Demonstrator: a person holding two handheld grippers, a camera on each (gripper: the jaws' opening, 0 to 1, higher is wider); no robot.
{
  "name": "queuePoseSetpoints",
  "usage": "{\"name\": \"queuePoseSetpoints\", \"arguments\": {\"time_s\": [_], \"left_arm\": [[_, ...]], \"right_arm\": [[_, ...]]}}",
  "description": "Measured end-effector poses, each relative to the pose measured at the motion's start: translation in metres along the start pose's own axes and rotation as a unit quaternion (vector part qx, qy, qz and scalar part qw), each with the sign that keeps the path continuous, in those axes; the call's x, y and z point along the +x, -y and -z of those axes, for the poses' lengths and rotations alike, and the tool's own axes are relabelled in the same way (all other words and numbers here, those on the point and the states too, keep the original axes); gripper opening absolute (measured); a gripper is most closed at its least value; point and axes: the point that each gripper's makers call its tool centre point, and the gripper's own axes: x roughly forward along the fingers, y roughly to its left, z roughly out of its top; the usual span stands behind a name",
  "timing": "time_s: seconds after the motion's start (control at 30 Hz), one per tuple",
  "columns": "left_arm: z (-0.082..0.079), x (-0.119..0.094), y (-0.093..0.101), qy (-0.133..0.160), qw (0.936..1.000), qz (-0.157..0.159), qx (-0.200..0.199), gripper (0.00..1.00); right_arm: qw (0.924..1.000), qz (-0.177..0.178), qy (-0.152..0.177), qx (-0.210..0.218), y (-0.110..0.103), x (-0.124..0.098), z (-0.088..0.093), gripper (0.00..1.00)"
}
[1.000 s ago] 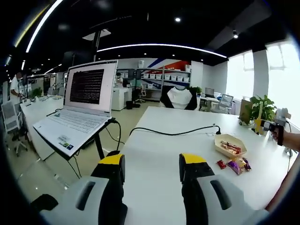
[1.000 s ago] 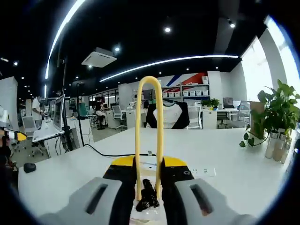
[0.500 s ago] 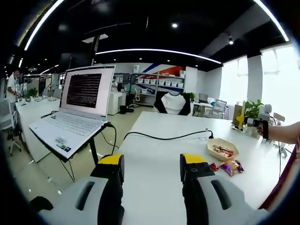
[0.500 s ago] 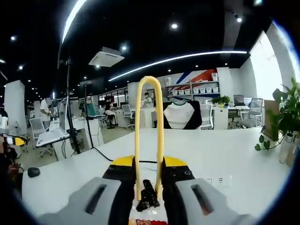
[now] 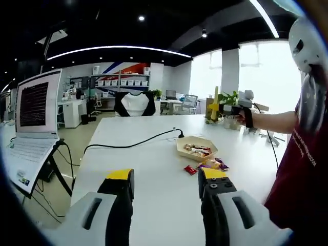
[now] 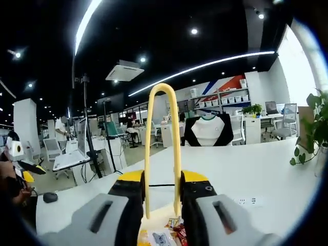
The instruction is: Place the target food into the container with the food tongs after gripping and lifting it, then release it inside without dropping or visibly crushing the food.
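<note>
Gripping one pair of yellow food tongs, the right gripper has its jaws clamped on both arms. One hexagonal paper tray of wrapped snacks sits on the white table, three loose wrapped candies beside it. The left gripper stands with jaws apart, holding nothing.

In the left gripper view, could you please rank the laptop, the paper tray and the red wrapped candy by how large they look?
1. laptop, cut off by the edge
2. paper tray
3. red wrapped candy
</note>
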Motion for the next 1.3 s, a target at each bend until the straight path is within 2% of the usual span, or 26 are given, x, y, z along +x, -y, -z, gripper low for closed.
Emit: {"name": "queuePoseSetpoints", "arguments": {"time_s": [0.27, 0.43, 0.5, 0.67, 0.8, 0.87, 0.9, 0.93, 1.0, 1.07, 1.1, 1.13, 1.17, 1.2, 1.23, 1.27, 1.3], "left_arm": [[0.001, 0.007, 0.008, -0.018, 0.9994, 0.023, 0.020, 0.53], [0.006, 0.014, 0.010, -0.032, 0.9986, 0.022, 0.035, 0.53], [0.006, 0.015, 0.011, -0.032, 0.9986, 0.023, 0.034, 0.53], [0.005, 0.019, 0.011, -0.036, 0.9985, 0.019, 0.038, 0.53], [-0.002, 0.020, 0.012, -0.033, 0.9983, 0.024, 0.041, 0.53], [-0.003, 0.022, 0.012, -0.034, 0.9981, 0.026, 0.045, 0.53], [-0.005, 0.023, 0.013, -0.032, 0.9982, 0.028, 0.043, 0.52], [-0.009, 0.025, 0.016, -0.023, 0.9986, 0.036, 0.032, 0.51], [-0.019, 0.030, 0.030, -0.004, 0.9976, 0.070, 0.001, 0.50], [-0.030, 0.035, 0.046, 0.012, 0.9937, 0.110, -0.017, 0.45], [-0.039, 0.039, 0.059, 0.023, 0.9893, 0.140, -0.032, 0.44], [-0.043, 0.040, 0.064, 0.029, 0.9870, 0.153, -0.041, 0.44], [-0.052, 0.044, 0.077, 0.042, 0.9801, 0.184, -0.063, 0.44], [-0.063, 0.047, 0.093, 0.058, 0.9707, 0.219, -0.079, 0.44], [-0.071, 0.049, 0.101, 0.069, 0.9647, 0.238, -0.089, 0.43], [-0.078, 0.052, 0.115, 0.069, 0.9558, 0.268, -0.098, 0.43], [-0.081, 0.055, 0.124, 0.064, 0.9519, 0.283, -0.098, 0.43]], "right_arm": [[0.9999, 0.008, 0.009, 0.004, -0.002, -0.019, -0.006, 0.25], [0.9993, 0.035, 0.010, -0.003, -0.005, -0.037, 0.003, 0.25], [0.9992, 0.037, 0.013, 0.006, -0.006, -0.041, 0.005, 0.25], [0.9958, 0.077, 0.024, 0.044, -0.001, -0.063, 0.013, 0.25], [0.9912, 0.071, 0.035, 0.106, -0.009, -0.079, 0.019, 0.25], [0.9842, 0.061, 0.048, 0.159, -0.014, -0.086, 0.020, 0.25], [0.9820, 0.060, 0.052, 0.172, -0.014, -0.087, 0.020, 0.25], [0.9710, 0.044, 0.067, 0.225, -0.020, -0.092, 0.019, 0.24], [0.9624, 0.021, 0.080, 0.259, -0.030, -0.097, 0.017, 0.24], [0.9620, -0.001, 0.092, 0.257, -0.043, -0.101, 0.011, 0.24], [0.9520, -0.031, 0.110, 0.284, -0.056, -0.103, 0.002, 0.24], [0.9482, -0.042, 0.116, 0.293, -0.061, -0.104, -0.001, 0.23], [0.9376, -0.072, 0.139, 0.311, -0.073, -0.107, -0.012, 0.23], [0.9323, -0.086, 0.147, 0.319, -0.080, -0.108, -0.017, 0.23], [0.9294, -0.101, 0.150, 0.322, -0.088, -0.108, -0.020, 0.23], [0.9291, -0.111, 0.151, 0.319, -0.094, -0.108, -0.023, 0.23], [0.9301, -0.128, 0.151, 0.310, -0.106, -0.107, -0.027, 0.23]]}}
